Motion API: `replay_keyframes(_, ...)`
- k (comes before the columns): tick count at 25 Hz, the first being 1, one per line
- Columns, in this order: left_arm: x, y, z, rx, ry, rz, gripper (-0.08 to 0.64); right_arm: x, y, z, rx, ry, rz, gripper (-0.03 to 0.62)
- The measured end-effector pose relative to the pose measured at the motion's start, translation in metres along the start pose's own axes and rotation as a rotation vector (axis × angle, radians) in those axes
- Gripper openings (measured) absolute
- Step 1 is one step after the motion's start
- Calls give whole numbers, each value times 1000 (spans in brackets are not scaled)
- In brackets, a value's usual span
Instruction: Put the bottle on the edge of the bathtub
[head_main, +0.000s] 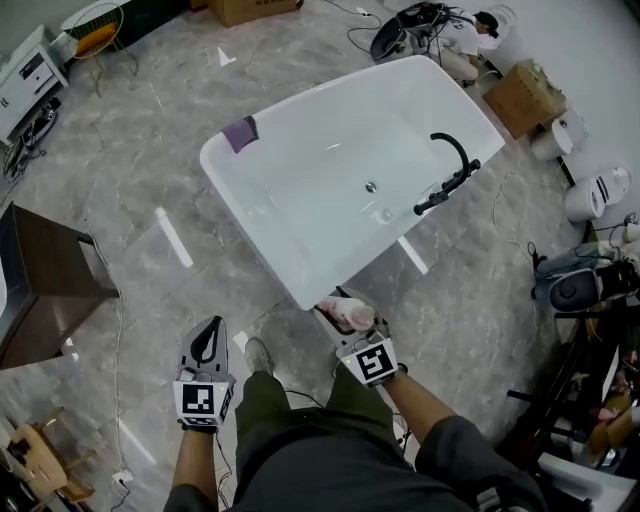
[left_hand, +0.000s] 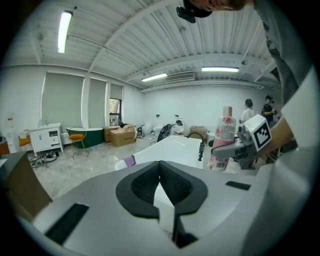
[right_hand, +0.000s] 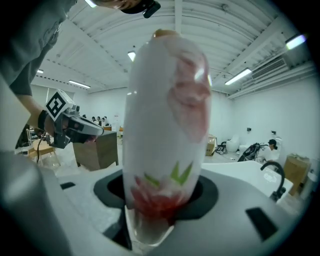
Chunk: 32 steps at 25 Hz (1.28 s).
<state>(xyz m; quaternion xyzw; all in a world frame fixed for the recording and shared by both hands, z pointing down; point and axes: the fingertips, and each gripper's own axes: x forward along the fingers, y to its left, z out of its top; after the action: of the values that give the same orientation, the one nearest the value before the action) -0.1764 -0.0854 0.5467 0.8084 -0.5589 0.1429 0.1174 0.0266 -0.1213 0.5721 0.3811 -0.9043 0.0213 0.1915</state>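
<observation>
Step in hand: carry, with placement judged not yet made.
- Bottle: pinched upright in the jaws of the right gripper, lower centre of the head view, just short of the bathtub.
- Left gripper: jaws pressed together, nothing held.

Next move: the bottle is to be set upright on the rim.

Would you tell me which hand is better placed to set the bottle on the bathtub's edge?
Right. The right tool already grips the bottle upright, just short of the near corner of the bathtub. The left tool is closed, empty and farther off.
</observation>
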Motion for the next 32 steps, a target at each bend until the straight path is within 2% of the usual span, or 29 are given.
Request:
replay_keyframes(5, 17, -10, -44, -32, 10, 77, 2, 36, 0, -59, -4, -29, 71, 225)
replay_keyframes(16, 61, -25, -136, -24, 66, 87, 2, 92, 7, -169, 9, -15, 105, 225)
replay_keyframes(24, 79, -15, -175, -17, 97, 103, 1, 122, 17, -217, 5, -3, 109, 225)
replay_keyframes(32, 90, -7, -199, -21, 121, 98, 2, 136, 21, -234, -38, 13, 113, 225)
